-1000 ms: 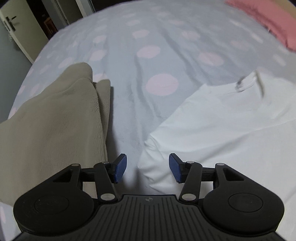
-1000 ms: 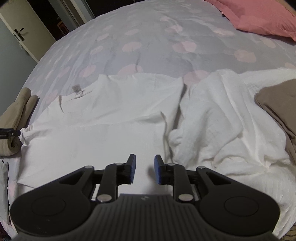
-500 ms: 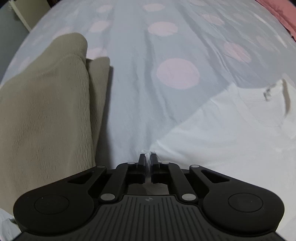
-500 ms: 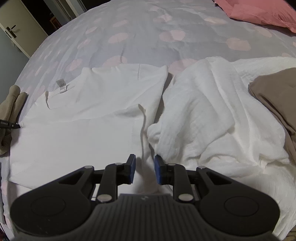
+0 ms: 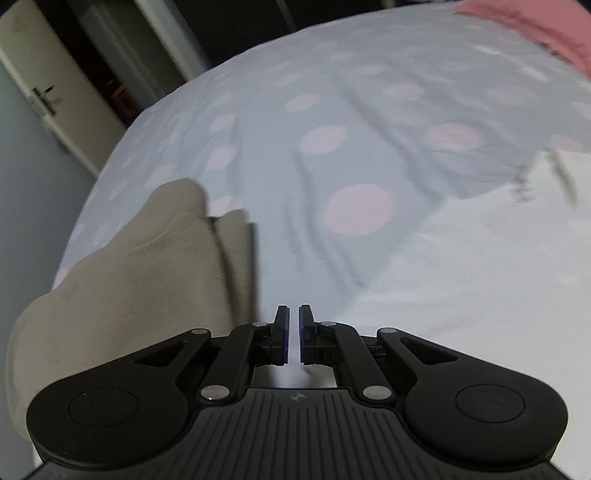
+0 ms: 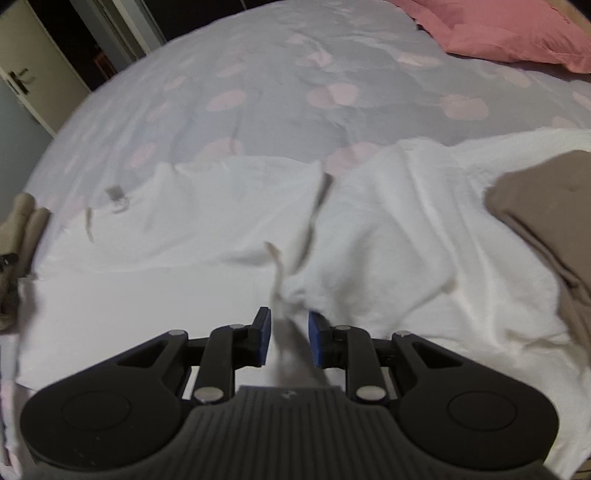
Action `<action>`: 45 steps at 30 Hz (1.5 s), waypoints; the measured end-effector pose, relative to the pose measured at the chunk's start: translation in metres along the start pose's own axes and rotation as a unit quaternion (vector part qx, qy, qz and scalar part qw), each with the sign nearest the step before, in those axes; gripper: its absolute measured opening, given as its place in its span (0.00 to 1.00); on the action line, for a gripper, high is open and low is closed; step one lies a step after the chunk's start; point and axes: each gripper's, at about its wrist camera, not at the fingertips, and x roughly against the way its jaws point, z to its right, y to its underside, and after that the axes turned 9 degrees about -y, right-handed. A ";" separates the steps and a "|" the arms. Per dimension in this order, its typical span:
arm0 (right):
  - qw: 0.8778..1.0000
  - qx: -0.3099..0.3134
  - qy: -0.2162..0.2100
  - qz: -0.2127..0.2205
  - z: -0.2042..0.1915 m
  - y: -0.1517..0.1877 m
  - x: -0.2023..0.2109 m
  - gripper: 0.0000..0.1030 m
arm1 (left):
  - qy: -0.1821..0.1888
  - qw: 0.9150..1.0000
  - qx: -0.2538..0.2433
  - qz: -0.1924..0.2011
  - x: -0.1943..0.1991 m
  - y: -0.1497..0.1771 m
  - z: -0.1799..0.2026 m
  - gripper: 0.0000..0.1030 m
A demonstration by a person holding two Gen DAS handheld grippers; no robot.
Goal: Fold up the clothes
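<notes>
A white T-shirt (image 6: 155, 273) lies spread on the bed, its neck label (image 6: 116, 194) toward the far left. My left gripper (image 5: 291, 334) is shut on the shirt's left edge, which shows white between and behind the pads; the shirt spreads to the right (image 5: 480, 266). My right gripper (image 6: 287, 338) has its jaws a little apart around the shirt's right edge, a white fold (image 6: 286, 332) standing between the pads; whether they press it I cannot tell.
The bed has a pale blue sheet with pink dots (image 5: 358, 210). A folded beige garment (image 5: 122, 280) lies left of the left gripper. A crumpled white cloth (image 6: 413, 236), a folded brown garment (image 6: 550, 206) and a pink pillow (image 6: 498, 33) are on the right.
My left gripper closed on the shirt's left edge and has since lifted back. The right gripper stayed at the right edge, and the shirt's fold now stands between its pads.
</notes>
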 end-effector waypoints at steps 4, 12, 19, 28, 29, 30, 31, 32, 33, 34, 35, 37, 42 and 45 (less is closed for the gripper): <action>0.999 0.035 -0.018 0.010 -0.021 0.000 -0.004 0.24 | 0.063 0.998 -0.016 0.006 0.027 0.024 0.014 0.02; 0.999 0.035 0.011 -0.026 -0.016 0.010 -0.033 0.19 | 0.080 0.997 -0.002 -0.007 0.005 0.061 0.029 0.02; 0.998 0.031 0.046 -0.024 -0.017 0.009 -0.032 0.10 | 0.014 1.000 -0.026 -0.006 0.020 0.061 0.020 0.07; 0.994 0.094 -0.017 -0.059 -0.048 0.031 -0.018 0.14 | 0.113 0.992 -0.063 -0.009 0.061 0.101 0.035 0.07; 0.993 0.100 -0.011 -0.069 -0.047 0.035 -0.022 0.14 | 0.106 0.992 -0.069 -0.023 0.057 0.106 0.039 0.07; 0.991 0.106 -0.005 -0.078 -0.047 0.039 -0.025 0.12 | 0.098 0.992 -0.073 -0.030 0.054 0.110 0.041 0.07; 0.991 0.105 0.001 -0.083 -0.040 0.041 -0.028 0.04 | 0.089 0.993 -0.075 -0.035 0.052 0.112 0.041 0.07; 0.991 0.104 0.007 -0.087 -0.034 0.043 -0.030 0.01 | 0.080 0.993 -0.077 -0.040 0.051 0.113 0.039 0.07; 0.992 0.093 0.006 -0.085 -0.030 0.042 -0.027 0.00 | 0.074 0.993 -0.078 -0.044 0.053 0.113 0.037 0.07; 0.993 0.082 0.004 -0.082 -0.026 0.041 -0.024 0.00 | 0.070 0.994 -0.077 -0.045 0.057 0.113 0.035 0.08; 0.994 0.076 0.015 -0.080 -0.026 0.039 -0.018 0.02 | 0.065 0.994 -0.075 -0.046 0.060 0.113 0.032 0.08; 0.993 0.093 0.031 -0.069 -0.029 0.039 -0.003 0.15 | 0.056 0.995 -0.073 -0.048 0.067 0.113 0.027 0.08; 0.994 0.098 0.000 -0.055 -0.029 0.048 0.037 0.25 | 0.064 0.994 -0.071 -0.047 0.089 0.119 0.026 0.17; 0.992 0.114 -0.011 -0.061 -0.032 0.066 0.054 0.28 | 0.074 0.993 -0.085 -0.045 0.108 0.130 0.034 0.20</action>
